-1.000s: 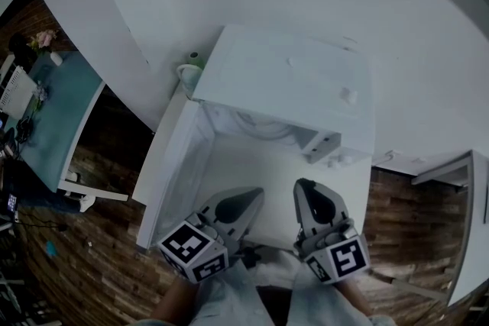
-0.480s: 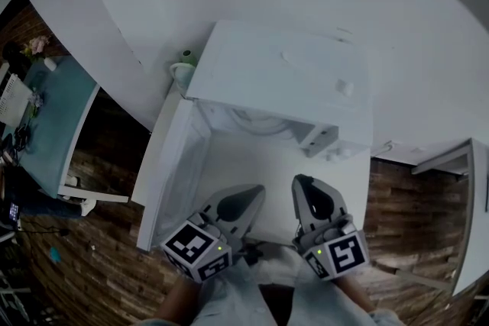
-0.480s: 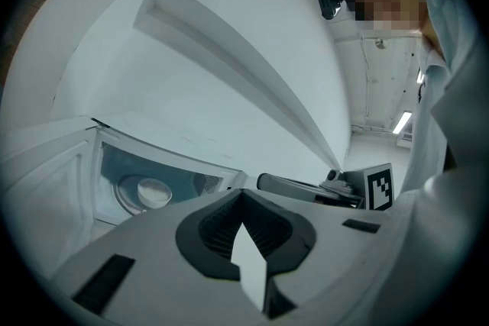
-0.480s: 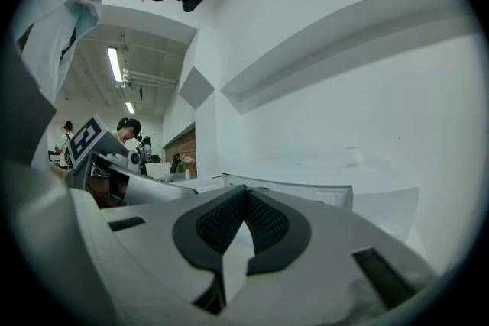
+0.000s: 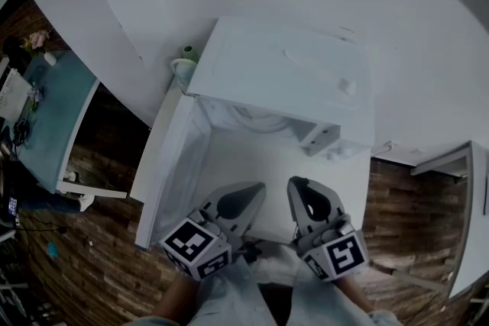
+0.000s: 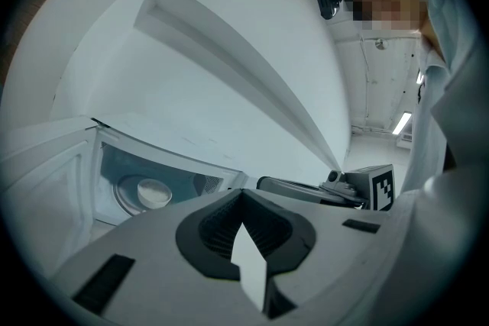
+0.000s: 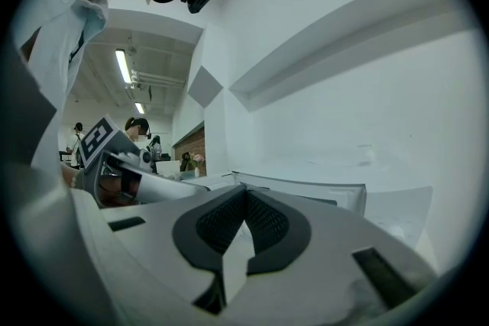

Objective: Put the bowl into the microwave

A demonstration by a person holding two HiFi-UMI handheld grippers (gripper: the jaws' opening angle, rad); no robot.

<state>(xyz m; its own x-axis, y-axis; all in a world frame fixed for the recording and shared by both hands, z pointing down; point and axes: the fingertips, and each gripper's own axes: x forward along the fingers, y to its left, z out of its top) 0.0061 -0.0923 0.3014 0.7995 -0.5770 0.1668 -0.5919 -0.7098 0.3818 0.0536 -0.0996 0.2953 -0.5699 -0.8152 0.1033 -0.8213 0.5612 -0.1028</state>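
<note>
My left gripper (image 5: 246, 199) and right gripper (image 5: 302, 193) sit side by side low in the head view, close to my body, each with its marker cube nearest me. Both point forward toward the microwave. In the left gripper view, my left gripper's (image 6: 243, 198) jaws are pressed together with nothing between them. In the right gripper view, my right gripper (image 7: 244, 195) is the same, its jaws closed on nothing.

Just past the tips lies a bare strip of the white desk (image 5: 267, 164). The microwave door (image 5: 172, 164) hangs open on my left and swings out toward me along the desk's left edge.

Beyond the strip stands the white microwave (image 5: 290, 72), its cavity open and facing me. The bowl (image 6: 153, 193) is already inside, a pale round thing resting on the turntable, well apart from both grippers. From my head I see only curved rims under the front edge of the microwave's top.

At the microwave's rear left corner, just beside it, stands a small cup (image 5: 186, 65) with something green at its top. A white wall rises behind.

Far to the left, a teal table (image 5: 53, 111) stands on the dark wood floor (image 5: 99, 240), with small things on it that I cannot make out.
</note>
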